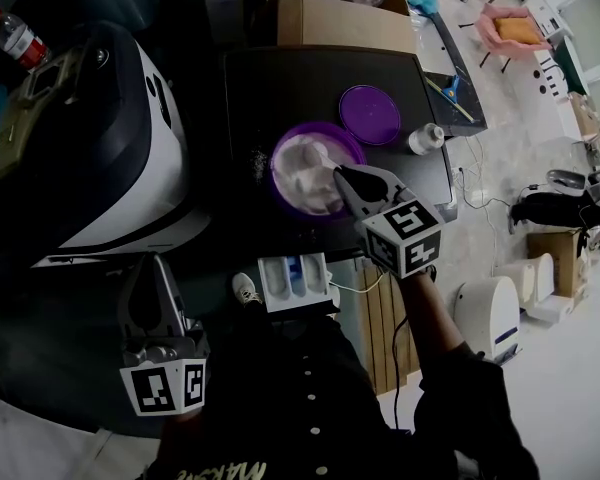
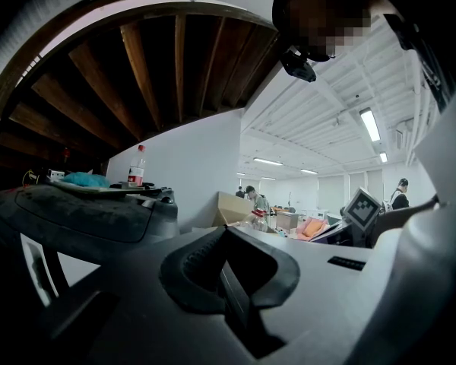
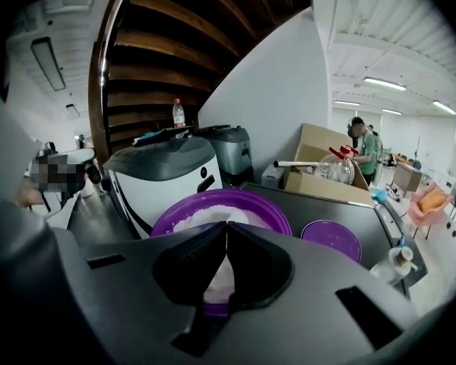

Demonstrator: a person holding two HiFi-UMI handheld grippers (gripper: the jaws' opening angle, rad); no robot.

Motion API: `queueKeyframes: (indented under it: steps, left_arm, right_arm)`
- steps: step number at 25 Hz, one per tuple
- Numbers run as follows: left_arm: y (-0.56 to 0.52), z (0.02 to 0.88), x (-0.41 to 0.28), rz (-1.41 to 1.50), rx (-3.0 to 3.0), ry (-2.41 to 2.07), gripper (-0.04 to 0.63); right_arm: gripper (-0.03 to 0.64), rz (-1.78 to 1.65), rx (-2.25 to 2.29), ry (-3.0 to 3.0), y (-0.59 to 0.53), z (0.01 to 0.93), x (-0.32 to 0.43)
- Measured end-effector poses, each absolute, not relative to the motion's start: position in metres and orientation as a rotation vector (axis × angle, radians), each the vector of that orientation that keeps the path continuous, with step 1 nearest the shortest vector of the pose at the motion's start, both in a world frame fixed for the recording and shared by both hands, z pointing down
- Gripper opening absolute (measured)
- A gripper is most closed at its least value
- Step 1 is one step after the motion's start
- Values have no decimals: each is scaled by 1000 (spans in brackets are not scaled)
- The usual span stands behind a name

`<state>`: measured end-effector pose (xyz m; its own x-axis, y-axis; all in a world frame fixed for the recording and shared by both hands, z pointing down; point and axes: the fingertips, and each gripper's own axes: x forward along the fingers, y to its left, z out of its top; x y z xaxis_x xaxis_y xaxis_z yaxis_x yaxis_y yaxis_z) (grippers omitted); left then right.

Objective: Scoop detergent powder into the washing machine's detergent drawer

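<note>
We saw white detergent powder (image 1: 305, 173) heaped in a round purple plastic bowl (image 1: 279, 151) on the dark table (image 1: 250, 88). The white plastic detergent drawer (image 1: 295, 280) sat near, closer to us.

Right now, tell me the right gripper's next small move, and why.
Probably lower the right gripper slightly into the powder in the purple bowl. Its jaws are shut and its tip hangs just over the powder. I cannot tell whether it pinches a scoop. The detergent drawer stands pulled out nearer the person, ready to receive a load.
</note>
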<state>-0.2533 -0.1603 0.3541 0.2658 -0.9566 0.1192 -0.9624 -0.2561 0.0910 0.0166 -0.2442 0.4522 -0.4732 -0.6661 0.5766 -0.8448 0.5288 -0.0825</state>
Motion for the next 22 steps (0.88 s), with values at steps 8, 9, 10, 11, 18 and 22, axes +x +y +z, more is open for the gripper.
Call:
queueKeyframes:
  steps: [8, 9, 10, 11, 18, 22]
  left_arm:
    - [-159, 345, -252, 35, 2394, -1828, 14]
    - [-159, 343, -251, 32, 2398, -1830, 14]
    - [-158, 341, -250, 27, 2402, -1831, 14]
    - [-157, 339, -248, 23, 2407, -1832, 14]
    - [-151, 321, -237, -9, 2444, -1843, 14]
    - [-146, 310, -229, -30, 2466, -1851, 14]
  right_arm:
    - [31, 1011, 1368, -2459, -243, 442, 33]
    - [31, 1054, 1373, -2478, -242, 440, 34]
    - [31, 1084, 1377, -2494, -241, 437, 35]
    - [31, 1102, 1379, -2508, -240, 434, 36]
    - [31, 1154, 1369, -2597, -224, 409, 42]
    - [31, 1201, 1353, -2655, -212, 392, 47]
